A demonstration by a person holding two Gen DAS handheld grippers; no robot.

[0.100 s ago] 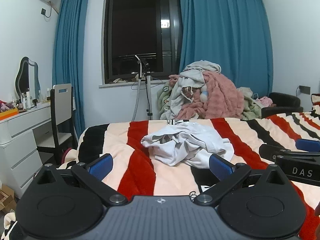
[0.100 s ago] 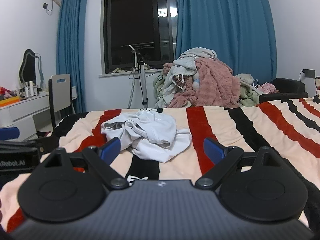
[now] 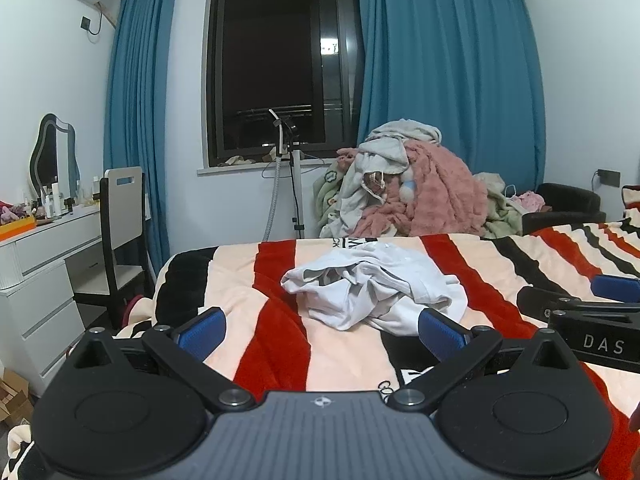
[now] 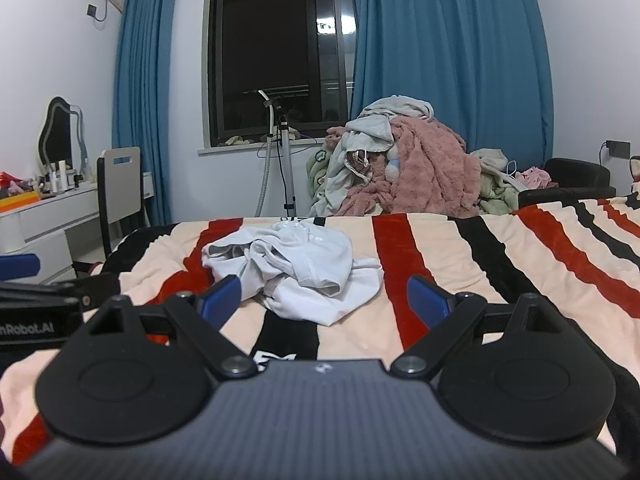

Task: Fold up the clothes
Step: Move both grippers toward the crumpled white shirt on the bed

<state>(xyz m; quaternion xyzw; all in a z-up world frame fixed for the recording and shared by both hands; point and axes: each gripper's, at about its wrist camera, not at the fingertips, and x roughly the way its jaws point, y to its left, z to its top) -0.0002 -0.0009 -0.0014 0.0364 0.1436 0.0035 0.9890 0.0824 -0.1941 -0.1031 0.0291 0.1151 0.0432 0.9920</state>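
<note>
Lying crumpled on the red, black and cream striped blanket (image 3: 248, 316), the white cotton garment (image 3: 376, 292) sits just ahead of the left claw (image 3: 322, 330), fingers spread wide, empty; the right claw (image 4: 326, 296) likewise gapes, the garment just ahead between its fingers.

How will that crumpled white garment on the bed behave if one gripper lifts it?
The white garment lies in soft, loose folds, so it will likely droop and hang limp. Its bunched layers may unfurl unevenly. It looks thin, so probably light.
</note>
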